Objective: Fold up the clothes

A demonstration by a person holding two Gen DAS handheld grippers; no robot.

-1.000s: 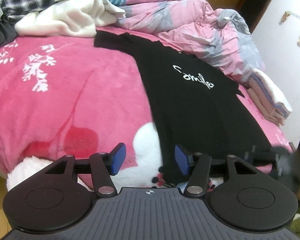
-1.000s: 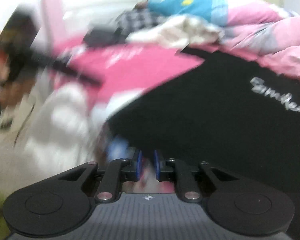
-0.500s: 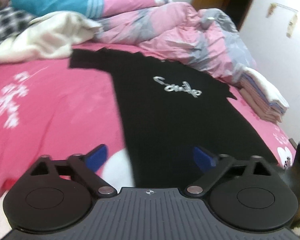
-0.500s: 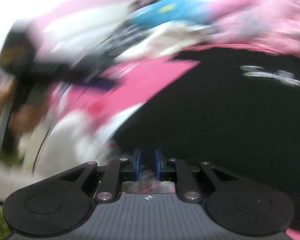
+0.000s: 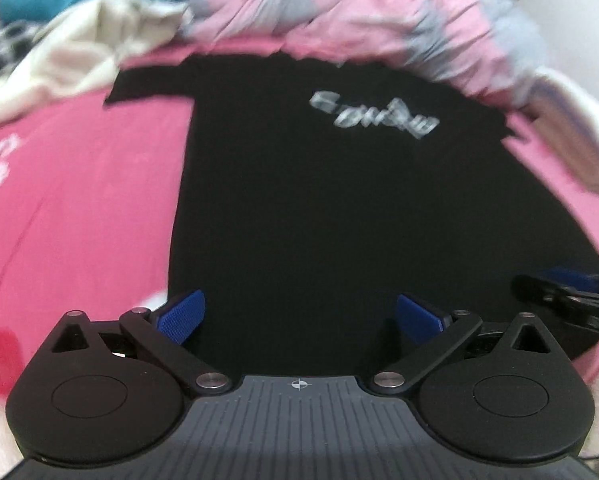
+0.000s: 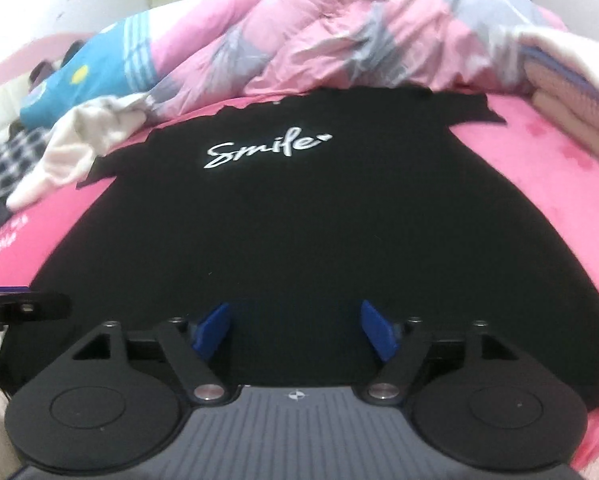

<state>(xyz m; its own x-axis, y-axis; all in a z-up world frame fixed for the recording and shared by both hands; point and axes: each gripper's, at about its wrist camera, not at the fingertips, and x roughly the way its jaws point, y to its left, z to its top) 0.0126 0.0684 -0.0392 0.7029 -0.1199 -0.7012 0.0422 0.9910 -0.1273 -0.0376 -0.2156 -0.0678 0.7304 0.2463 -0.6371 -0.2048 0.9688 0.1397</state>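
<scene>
A black T-shirt (image 5: 319, 208) (image 6: 299, 232) with white "Smile" lettering lies flat, front up, on the pink bed cover, its hem toward me. My left gripper (image 5: 299, 318) hovers open over the hem's left part, blue pads wide apart and holding nothing. Over the middle of the hem my right gripper (image 6: 295, 330) is open too, empty. The right gripper's fingers (image 5: 567, 300) show at the right edge of the left wrist view. The left gripper's tip (image 6: 23, 304) shows at the left edge of the right wrist view.
A rumpled pink and grey duvet (image 6: 339, 40) lies behind the shirt. A cream garment (image 6: 79, 140), a checked one (image 6: 11, 156) and a blue pillow (image 6: 95, 80) pile at the back left. Folded clothes (image 6: 571, 116) are stacked at the back right. Pink bed cover (image 5: 79, 200) spreads left of the shirt.
My right gripper has gone from shut to open and swung from the shirt's left corner to its hem centre. My left gripper has opened wider and moved right over the shirt.
</scene>
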